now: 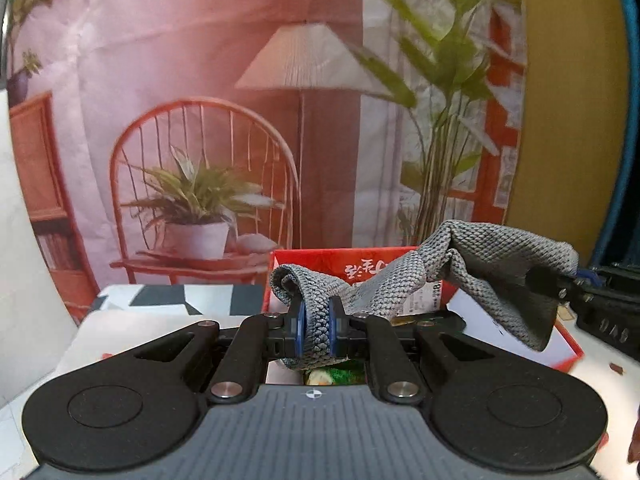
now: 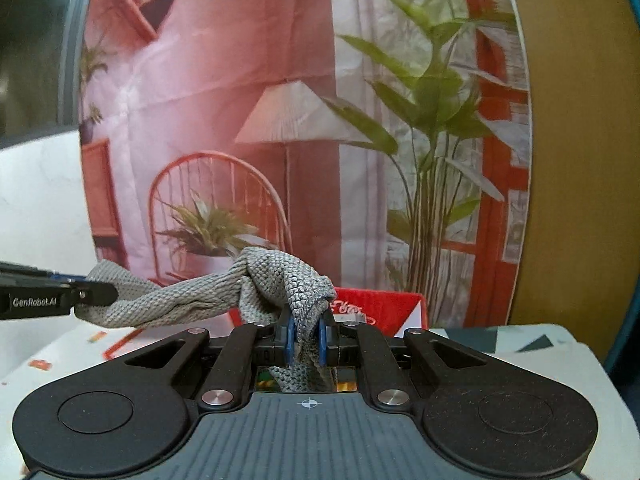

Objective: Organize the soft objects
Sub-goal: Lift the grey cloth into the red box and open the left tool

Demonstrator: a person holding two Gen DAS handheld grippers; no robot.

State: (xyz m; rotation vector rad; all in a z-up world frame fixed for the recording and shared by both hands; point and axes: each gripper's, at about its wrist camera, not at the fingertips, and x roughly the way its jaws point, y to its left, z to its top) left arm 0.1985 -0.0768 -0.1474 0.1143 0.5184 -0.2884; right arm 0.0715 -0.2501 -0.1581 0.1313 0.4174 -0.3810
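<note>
A grey knitted cloth (image 1: 404, 276) hangs in the air, stretched between both grippers. My left gripper (image 1: 317, 322) is shut on one bunched end of it, blue pads pressing the fabric. In the left wrist view the right gripper (image 1: 560, 282) pinches the other end at the right edge. In the right wrist view my right gripper (image 2: 307, 334) is shut on a gathered fold of the same grey cloth (image 2: 188, 296), and the left gripper (image 2: 80, 294) holds its far end at the left edge. The cloth sags a little between the two.
An open red box (image 1: 562, 346) with white lining sits on the table below the cloth; its red edge (image 2: 384, 310) also shows beyond the right gripper. A black-and-white patterned item (image 1: 180, 298) lies at the left. A printed backdrop (image 1: 240, 120) of a room stands behind.
</note>
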